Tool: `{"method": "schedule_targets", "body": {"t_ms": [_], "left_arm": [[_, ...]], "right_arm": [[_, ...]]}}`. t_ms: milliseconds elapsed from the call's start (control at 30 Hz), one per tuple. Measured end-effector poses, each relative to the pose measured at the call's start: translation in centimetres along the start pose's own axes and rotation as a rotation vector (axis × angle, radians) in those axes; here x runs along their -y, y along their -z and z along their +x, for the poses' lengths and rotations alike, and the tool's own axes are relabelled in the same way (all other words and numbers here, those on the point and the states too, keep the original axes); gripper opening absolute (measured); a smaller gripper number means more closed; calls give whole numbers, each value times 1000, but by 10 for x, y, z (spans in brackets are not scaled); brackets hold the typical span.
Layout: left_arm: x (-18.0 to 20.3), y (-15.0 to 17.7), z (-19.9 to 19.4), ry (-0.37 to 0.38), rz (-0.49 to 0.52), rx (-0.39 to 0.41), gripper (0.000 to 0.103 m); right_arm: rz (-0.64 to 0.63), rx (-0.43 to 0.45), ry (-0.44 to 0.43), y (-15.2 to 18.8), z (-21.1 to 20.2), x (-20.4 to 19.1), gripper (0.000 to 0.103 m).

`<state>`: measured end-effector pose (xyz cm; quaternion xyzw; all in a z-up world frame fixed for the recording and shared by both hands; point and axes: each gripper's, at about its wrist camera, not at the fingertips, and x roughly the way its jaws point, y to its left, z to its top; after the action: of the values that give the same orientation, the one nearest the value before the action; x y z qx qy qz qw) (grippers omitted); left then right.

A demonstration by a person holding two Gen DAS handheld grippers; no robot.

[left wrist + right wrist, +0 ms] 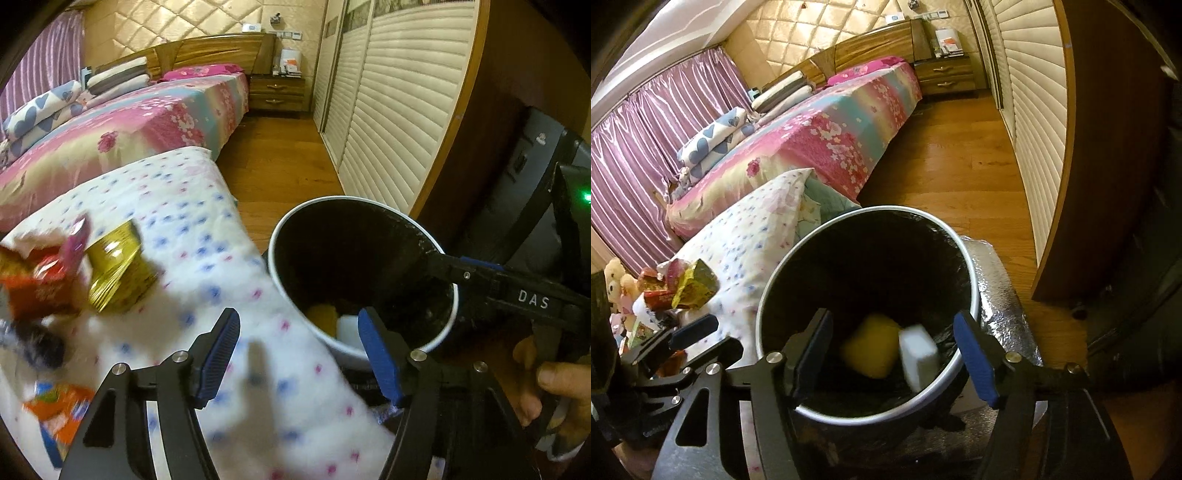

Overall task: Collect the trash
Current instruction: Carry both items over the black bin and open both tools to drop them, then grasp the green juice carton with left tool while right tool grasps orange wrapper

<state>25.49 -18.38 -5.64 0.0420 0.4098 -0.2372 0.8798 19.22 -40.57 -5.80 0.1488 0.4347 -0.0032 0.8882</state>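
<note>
Over the round, black-lined trash bin (868,314) I hold my right gripper (892,354) wide open and empty; inside lie a yellow sponge (871,345) and white block (919,356), possibly foam. My left gripper (299,354) gapes empty too, crinkly gold wrapper (118,273) at ten o'clock on the quilt (184,206).

Gold wrapper (118,273) on dotted quilt (207,236)

Ahead of me at twelve o'clock, a bed (827,136) with a pink floral cover meets a wooden headboard (871,44). A nightstand (951,79) stands at one o'clock, slatted wardrobe doors (1034,122) at two. Purple curtains (646,147) hang at ten o'clock. A dotted white cushion (184,206) lies nearest me, on a wooden floor (960,177).
</note>
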Motion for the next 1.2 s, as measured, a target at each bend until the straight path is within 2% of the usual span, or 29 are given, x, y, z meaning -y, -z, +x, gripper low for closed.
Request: {"method": "schedule_targets", "body": {"t_ms": [167,300,533,900,1200], "left_arm": [[-10,23,-30,-2,-34,37,66],[-24,42,-54,-4,-81,67,66],[-46,71,-94,-37,-106,124,67],[-93,109,-139,-110,-202,140,68],[-136,137,-163,-206,-273,135,68]], "right_arm": [[7,22,-24,12,-9,-14,76],[-7,45,-29,23,-15,-32,76],[-22,64,-69,43,-24,-67,80],[-96,31,-148,72,-22,-131,80],[-170,-13,-209,88,-5,-181,80]]}}
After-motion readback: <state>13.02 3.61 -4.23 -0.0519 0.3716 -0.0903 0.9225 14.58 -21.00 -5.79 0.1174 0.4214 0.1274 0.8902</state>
